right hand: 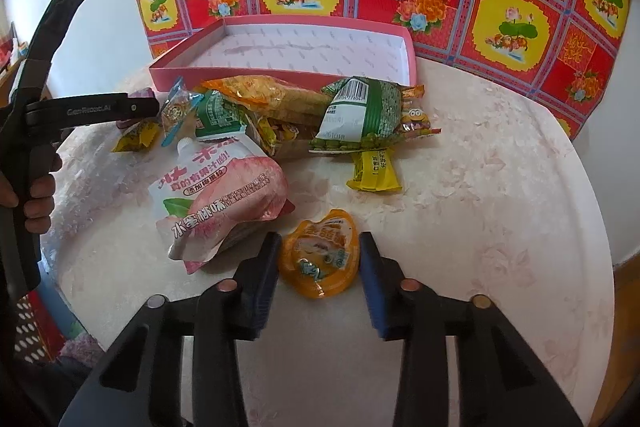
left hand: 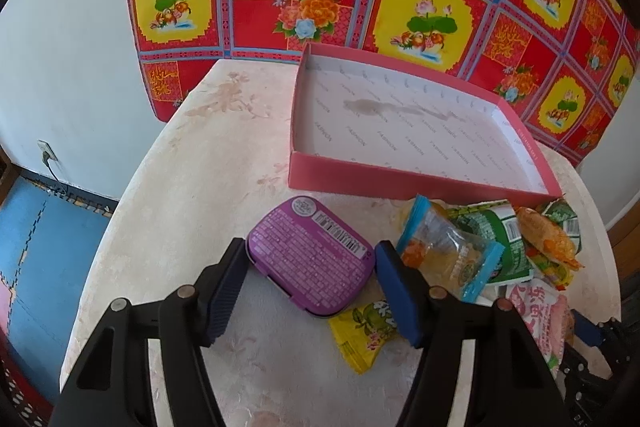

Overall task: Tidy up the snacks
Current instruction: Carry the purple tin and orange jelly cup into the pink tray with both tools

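Left wrist view: the left gripper point(left hand: 310, 273) straddles the purple tin point(left hand: 310, 263), which lies label-up on the table point(left hand: 192, 187) just in front of the pink box point(left hand: 400, 177); the left pad touches the tin's edge, the right pad stands at its far corner, and whether they truly press I cannot tell. The tin looks rigid, flat and smooth, likely light but slippery; best taken across its two opposite edges, low and square. A yellow packet point(left hand: 362, 335) lies nearer than the tin, partly under the right finger.

Right wrist view: the right gripper point(right hand: 320, 263) brackets the orange jelly cup point(right hand: 318, 253), well in front of the pink box point(right hand: 280, 71) and nearer than the snack pile; the jaws stand narrow, close to the cup's sides, contact uncertain. The cup looks small, light and soft-walled with a glossy film lid; grip its body gently, since it may squirt out. The peach pouch point(right hand: 224, 199) lies just beside the left finger, soft and floppy.
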Tool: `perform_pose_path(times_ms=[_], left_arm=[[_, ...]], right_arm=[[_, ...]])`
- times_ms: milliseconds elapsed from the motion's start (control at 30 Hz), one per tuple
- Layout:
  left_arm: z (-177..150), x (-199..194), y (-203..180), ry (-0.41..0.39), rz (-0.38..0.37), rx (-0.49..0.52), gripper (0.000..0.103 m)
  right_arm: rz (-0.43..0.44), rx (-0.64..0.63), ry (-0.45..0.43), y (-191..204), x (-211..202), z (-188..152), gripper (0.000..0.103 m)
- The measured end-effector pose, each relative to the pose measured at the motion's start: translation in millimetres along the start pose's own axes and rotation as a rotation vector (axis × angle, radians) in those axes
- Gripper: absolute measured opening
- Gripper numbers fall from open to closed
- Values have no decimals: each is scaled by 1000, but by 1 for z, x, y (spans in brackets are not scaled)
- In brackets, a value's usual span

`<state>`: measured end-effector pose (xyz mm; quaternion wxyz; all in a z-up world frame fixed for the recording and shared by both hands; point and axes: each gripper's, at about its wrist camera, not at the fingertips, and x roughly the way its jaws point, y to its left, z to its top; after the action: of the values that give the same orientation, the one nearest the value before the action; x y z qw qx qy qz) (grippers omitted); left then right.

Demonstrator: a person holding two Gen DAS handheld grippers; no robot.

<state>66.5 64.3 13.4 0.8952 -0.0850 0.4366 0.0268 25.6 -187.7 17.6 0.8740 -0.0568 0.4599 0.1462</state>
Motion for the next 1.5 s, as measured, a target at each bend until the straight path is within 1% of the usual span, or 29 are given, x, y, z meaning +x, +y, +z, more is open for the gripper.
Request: perform_pose_path(times_ms=[367, 633, 933, 1200, 1500], left_arm=[[1, -28, -3, -47, -10, 3, 68], [12, -46, -12, -84, -27, 18, 68], [35, -55, -26, -109, -35, 48, 68], [59, -54, -42, -131, -34, 81, 68], [83, -39, -62, -126, -37, 94, 68]], right_arm=[[14, 18, -25, -5, -12, 1, 39], [46, 65, -52, -19, -26, 17, 39], [92, 91, -82, -35, -37, 56, 39], [87, 74, -114, -42, -38, 90, 39], [93, 38, -146, -42, -27, 131, 39]])
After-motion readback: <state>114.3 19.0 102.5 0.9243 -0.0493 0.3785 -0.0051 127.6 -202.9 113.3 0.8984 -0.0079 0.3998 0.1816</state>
